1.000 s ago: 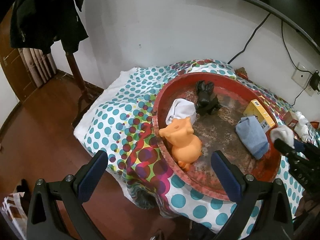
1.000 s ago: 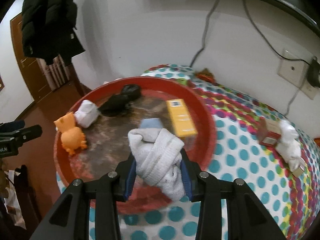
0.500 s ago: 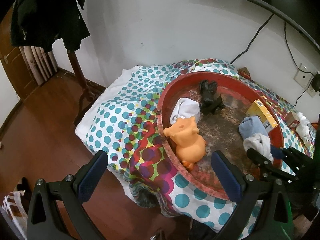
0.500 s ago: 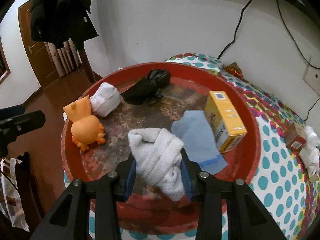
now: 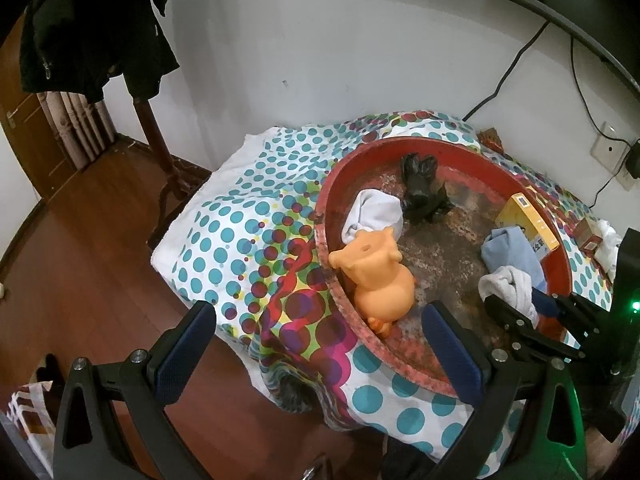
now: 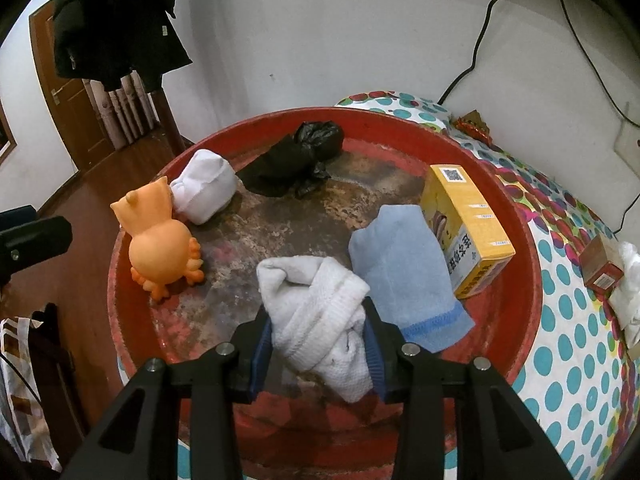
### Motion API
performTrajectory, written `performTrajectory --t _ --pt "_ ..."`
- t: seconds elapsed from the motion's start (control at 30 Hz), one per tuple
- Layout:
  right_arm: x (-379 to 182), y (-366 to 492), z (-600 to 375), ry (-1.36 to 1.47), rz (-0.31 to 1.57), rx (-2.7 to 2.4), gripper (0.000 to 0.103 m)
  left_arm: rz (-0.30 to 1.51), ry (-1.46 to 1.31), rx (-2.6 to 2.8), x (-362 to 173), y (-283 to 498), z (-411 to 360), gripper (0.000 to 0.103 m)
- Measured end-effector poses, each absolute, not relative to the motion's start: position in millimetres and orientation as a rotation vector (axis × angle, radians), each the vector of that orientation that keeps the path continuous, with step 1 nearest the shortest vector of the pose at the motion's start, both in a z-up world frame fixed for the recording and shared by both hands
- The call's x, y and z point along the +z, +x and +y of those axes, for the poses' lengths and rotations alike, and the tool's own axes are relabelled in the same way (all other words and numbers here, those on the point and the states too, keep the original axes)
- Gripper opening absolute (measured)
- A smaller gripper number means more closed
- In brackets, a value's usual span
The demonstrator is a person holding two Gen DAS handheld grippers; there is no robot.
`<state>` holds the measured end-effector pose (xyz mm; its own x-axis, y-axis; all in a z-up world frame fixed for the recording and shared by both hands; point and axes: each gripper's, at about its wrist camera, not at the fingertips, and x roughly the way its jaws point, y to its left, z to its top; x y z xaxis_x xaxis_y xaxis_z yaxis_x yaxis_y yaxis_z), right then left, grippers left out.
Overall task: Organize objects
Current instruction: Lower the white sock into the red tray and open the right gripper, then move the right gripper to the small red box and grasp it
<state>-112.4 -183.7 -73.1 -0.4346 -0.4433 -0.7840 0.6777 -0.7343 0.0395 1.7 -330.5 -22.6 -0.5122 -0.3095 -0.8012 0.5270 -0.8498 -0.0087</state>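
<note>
A round red tray [image 6: 532, 280] [image 5: 324, 240] sits on a polka-dot cloth. In it lie an orange toy [image 6: 160, 240] [image 5: 380, 276], a white rolled sock [image 6: 204, 184] [image 5: 376, 212], a black bag [image 6: 304, 152] [image 5: 420, 188], a blue sock [image 6: 404, 264] [image 5: 508, 252] and a yellow box [image 6: 464, 216] [image 5: 528, 220]. My right gripper [image 6: 318, 344] is shut on a white sock [image 6: 316, 312] low over the tray's near part; it shows in the left wrist view [image 5: 508, 286]. My left gripper [image 5: 316, 352] is open and empty at the tray's left edge.
A small red-brown box [image 6: 600, 268] and a white crumpled item [image 6: 632, 292] lie on the cloth [image 5: 248, 240] right of the tray. A coat stand with a dark jacket [image 5: 92, 28] stands at the left over the wooden floor. Cables hang on the wall behind.
My right gripper has carried the white sock forward and down over the tray, beside the blue sock. My left gripper has stayed nearly in place.
</note>
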Motion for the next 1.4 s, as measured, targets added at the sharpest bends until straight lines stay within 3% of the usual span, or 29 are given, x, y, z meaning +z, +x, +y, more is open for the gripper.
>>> performTrajectory --t 0.2,0.4,0.87,1.4 --pt "-74.5 -114.5 -184.9 1.095 0.387 -2.192 0.046 0.34 1.184 -2.351 -23.8 -0.1 -328.6 0.103" --pt "-69.2 -113.0 -183.1 1.077 0.373 -2.203 0.058 0.341 1.187 -2.354 -24.3 -0.8 -328.2 0.103" --pt "-33.8 -112.6 -144.3 0.999 0.282 -2.254 0.061 0.335 1.189 -2.372 -23.8 -0.7 -318.7 0.103" --pt "-47.1 -205.4 85.8 1.198 0.09 -2.71 0.061 0.269 1.235 -2.431 -29.7 -12.4 -287.4 0.103"
